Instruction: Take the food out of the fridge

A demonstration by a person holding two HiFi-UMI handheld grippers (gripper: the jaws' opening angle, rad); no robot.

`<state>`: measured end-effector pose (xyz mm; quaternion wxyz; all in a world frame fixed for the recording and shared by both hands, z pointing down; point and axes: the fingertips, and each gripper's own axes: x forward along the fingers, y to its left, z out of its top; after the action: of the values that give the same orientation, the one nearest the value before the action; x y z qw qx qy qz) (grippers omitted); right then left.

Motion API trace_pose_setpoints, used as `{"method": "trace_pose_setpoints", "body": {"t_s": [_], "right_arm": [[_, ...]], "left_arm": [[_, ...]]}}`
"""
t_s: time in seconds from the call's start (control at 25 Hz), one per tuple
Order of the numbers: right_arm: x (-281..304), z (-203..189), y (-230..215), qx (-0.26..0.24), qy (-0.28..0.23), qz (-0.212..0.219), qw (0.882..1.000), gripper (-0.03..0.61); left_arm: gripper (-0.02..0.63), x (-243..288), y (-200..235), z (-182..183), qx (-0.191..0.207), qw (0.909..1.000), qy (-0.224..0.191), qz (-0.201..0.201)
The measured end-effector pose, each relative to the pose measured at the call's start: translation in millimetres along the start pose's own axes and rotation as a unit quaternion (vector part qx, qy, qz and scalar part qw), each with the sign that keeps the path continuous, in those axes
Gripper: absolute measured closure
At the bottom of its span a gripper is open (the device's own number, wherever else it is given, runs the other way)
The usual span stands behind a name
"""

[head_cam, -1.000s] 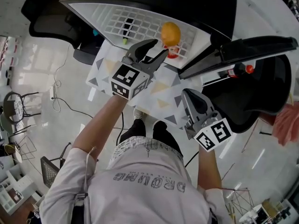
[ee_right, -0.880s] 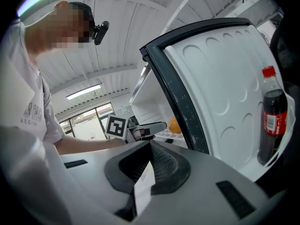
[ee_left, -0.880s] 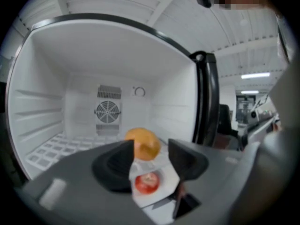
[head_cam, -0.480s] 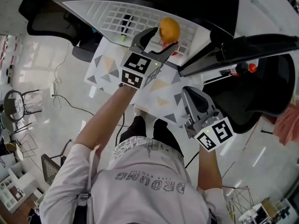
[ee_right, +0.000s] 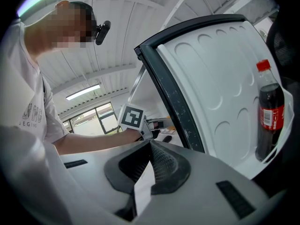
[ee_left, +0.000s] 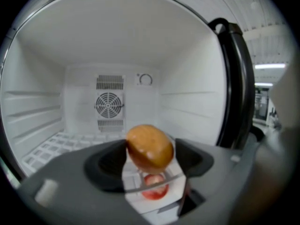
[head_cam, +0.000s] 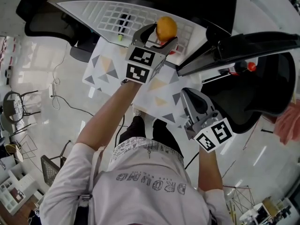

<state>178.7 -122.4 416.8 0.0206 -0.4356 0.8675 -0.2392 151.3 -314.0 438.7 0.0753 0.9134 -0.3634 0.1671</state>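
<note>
An orange (head_cam: 166, 28) rests on the white wire shelf (head_cam: 115, 18) of the open fridge. In the left gripper view the orange (ee_left: 149, 146) shows with a small red fruit (ee_left: 153, 187) below it. My left gripper (head_cam: 164, 33) reaches into the fridge. Its jaws have just been opening and now stand wide on either side of the orange, not pressing it. In its own view the left gripper (ee_left: 151, 148) frames the orange. My right gripper (head_cam: 187, 93) hangs back by the fridge door, shut on nothing. In its own view the right gripper (ee_right: 149, 146) shows its jaws meeting.
The fridge door (ee_right: 220, 78) stands open at the right with a cola bottle (ee_right: 269, 116) in its rack. The fridge stands on a top patterned with triangles (head_cam: 108, 69). The fridge's back wall has a round fan grille (ee_left: 108, 105).
My left gripper moved forward into the fridge and its jaws spread wider, so the orange now lies between them. The right gripper stayed where it was.
</note>
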Motion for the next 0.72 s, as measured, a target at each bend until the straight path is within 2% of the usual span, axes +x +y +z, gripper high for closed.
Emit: {"method": "trace_pose_setpoints", "body": {"t_s": [0.36,0.48,0.72], "right_arm": [[0,-2,-1,0.002,0.0,-0.007,1.0,0.577],[0,2,-3,0.011,-0.008,-0.013,1.0,0.577],[0,10,2,0.001,-0.02,-0.03,0.999,0.577]], "left_arm": [[0.302,-9,3,-1,-0.007,0.9999,-0.005,-0.007],[0.304,-18,3,-1,-0.006,0.9999,-0.008,-0.014],[0.305,-46,8,-7,-0.016,0.9995,-0.012,-0.023]]}}
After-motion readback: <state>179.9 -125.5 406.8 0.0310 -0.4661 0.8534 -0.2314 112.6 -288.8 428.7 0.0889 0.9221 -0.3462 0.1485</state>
